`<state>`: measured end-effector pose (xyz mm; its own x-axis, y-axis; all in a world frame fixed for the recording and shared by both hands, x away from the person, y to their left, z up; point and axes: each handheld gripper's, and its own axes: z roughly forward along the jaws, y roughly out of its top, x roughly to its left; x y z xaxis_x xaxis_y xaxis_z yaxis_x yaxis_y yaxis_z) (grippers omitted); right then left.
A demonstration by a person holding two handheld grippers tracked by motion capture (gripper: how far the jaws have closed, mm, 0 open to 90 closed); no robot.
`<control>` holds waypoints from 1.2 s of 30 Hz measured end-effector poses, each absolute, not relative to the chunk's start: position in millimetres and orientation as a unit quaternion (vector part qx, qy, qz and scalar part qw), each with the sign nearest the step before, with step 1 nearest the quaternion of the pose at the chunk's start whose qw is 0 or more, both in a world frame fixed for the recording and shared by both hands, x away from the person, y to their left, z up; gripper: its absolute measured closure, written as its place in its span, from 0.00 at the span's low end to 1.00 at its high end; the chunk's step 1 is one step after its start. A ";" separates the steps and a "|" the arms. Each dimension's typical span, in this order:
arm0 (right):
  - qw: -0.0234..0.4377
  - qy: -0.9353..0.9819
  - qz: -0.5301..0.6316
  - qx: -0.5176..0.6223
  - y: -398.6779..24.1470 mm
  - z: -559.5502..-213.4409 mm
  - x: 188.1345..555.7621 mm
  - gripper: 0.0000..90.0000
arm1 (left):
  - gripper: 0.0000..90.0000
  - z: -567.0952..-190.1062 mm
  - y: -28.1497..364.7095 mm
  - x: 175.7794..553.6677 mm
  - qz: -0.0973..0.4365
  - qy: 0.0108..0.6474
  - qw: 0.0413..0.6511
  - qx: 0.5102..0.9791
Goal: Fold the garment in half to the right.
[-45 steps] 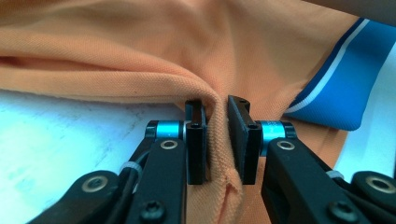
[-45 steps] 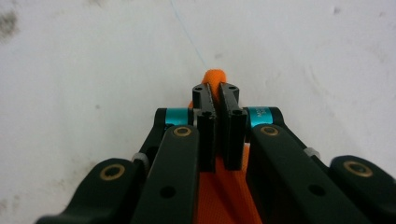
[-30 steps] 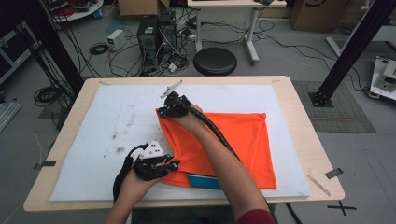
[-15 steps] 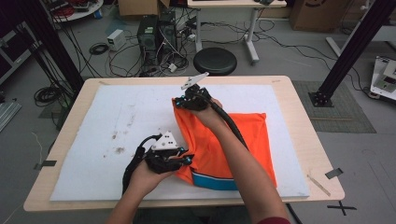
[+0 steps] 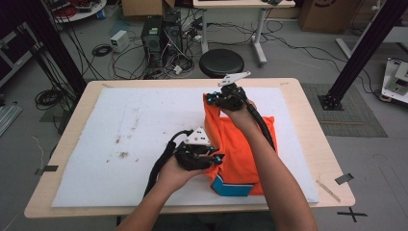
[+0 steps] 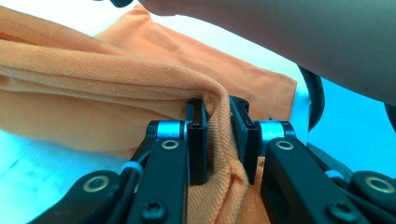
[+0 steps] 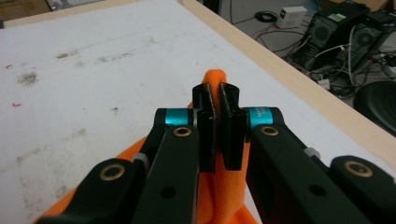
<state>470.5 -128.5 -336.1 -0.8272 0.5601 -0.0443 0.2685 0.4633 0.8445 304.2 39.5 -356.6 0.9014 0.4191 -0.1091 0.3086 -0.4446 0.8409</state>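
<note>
An orange shirt (image 5: 240, 144) with a blue collar band lies on the white mat, its left edge lifted and folded toward the right. My left gripper (image 5: 214, 159) is shut on the near edge of the orange shirt (image 6: 93, 93); a fold of cloth is pinched between its black pads. My right gripper (image 5: 211, 98) is shut on the far corner of the orange shirt (image 7: 212, 77), held above the mat near the table's back edge. My right forearm lies across the cloth.
A white mat (image 5: 120, 144) with dark stains covers the wooden table (image 5: 327, 159). A black stool (image 5: 221, 62) and a computer tower (image 5: 154, 36) with cables stand on the floor behind. Tape marks sit at the table's right edge.
Both grippers have moved to the right and upward with the shirt's left edge, so the cloth folds over itself and more white mat shows at the left.
</note>
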 end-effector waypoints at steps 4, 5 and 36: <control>0.168 0.837 0.454 0.256 -146.8 -335.6 470.3 0.97 | 0.87 -357.4 24.9 307.9 0.056 0.207 0.479 0.851; 0.170 0.836 0.453 0.259 -151.5 -335.5 470.3 0.97 | 0.87 -357.7 21.1 308.3 0.055 0.207 0.480 0.851; 0.200 0.806 0.417 0.370 -285.6 -378.7 460.0 0.97 | 0.88 -387.6 -92.8 326.6 0.024 0.159 0.451 0.878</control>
